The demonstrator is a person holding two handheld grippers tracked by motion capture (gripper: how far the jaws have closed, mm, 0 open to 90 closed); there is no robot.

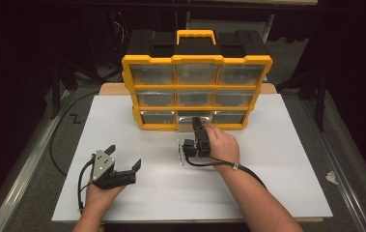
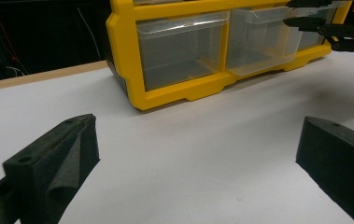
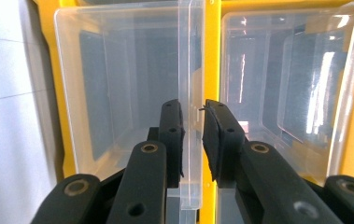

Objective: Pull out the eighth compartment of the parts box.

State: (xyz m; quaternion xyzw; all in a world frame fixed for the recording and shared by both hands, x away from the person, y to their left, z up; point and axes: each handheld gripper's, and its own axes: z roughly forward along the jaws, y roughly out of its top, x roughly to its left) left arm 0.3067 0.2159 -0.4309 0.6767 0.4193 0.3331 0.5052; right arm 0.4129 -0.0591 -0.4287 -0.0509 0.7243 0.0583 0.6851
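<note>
A yellow-and-black drawer organizer [image 1: 196, 79] stands at the far side of my white tabletop [image 1: 277, 159]. My right gripper [image 3: 192, 122] clamps the bottom-middle clear drawer [image 2: 258, 39] by its front lip. My left gripper [image 1: 122, 157] rests wide apart, empty.

Looks like a lab or workshop recording bay, dim and dark-walled. White board [image 1: 267, 159] laid over a wooden table [image 1: 113, 89] as staged work surface, loose black cables [image 1: 57, 140] trailing on grey carpeted floor [image 1: 349, 145], metal floor rail [image 1: 21, 169] at left, black stand legs [image 1: 320, 92] around. Yellow-and-black parts organiser [image 1: 196, 79] with clear drawers fits a workshop.
</note>
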